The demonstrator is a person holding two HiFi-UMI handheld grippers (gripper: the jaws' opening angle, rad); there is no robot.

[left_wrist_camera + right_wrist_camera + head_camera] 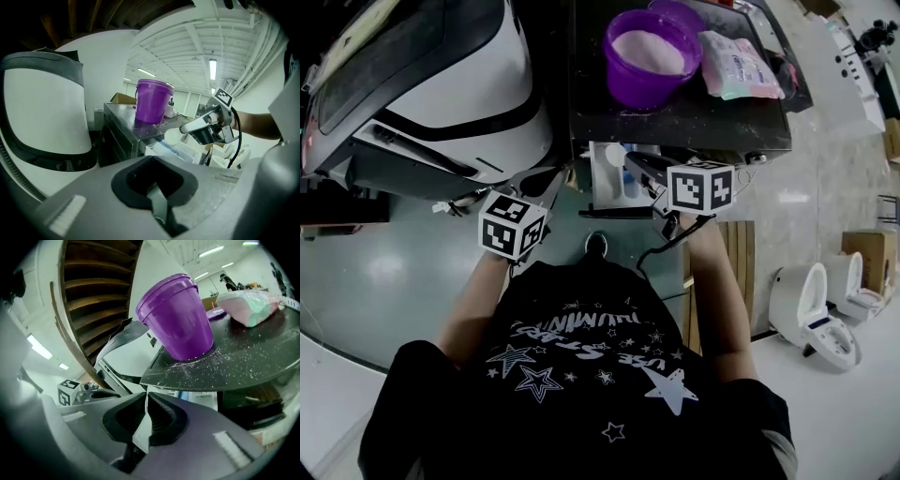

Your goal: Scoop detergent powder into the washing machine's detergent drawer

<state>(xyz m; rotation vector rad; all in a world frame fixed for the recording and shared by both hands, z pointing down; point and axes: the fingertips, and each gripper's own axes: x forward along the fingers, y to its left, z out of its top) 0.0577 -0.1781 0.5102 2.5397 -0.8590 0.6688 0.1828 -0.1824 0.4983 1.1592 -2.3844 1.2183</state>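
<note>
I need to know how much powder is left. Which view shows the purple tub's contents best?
Head view: it looks down into the purple tub and shows pale powder inside. Both gripper views show only its outer wall.

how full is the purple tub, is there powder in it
Partly full: the head view looks down into the open purple tub and shows pale powder sitting below its rim.

Bright overhead light, fisheye warp, dark corners.
</note>
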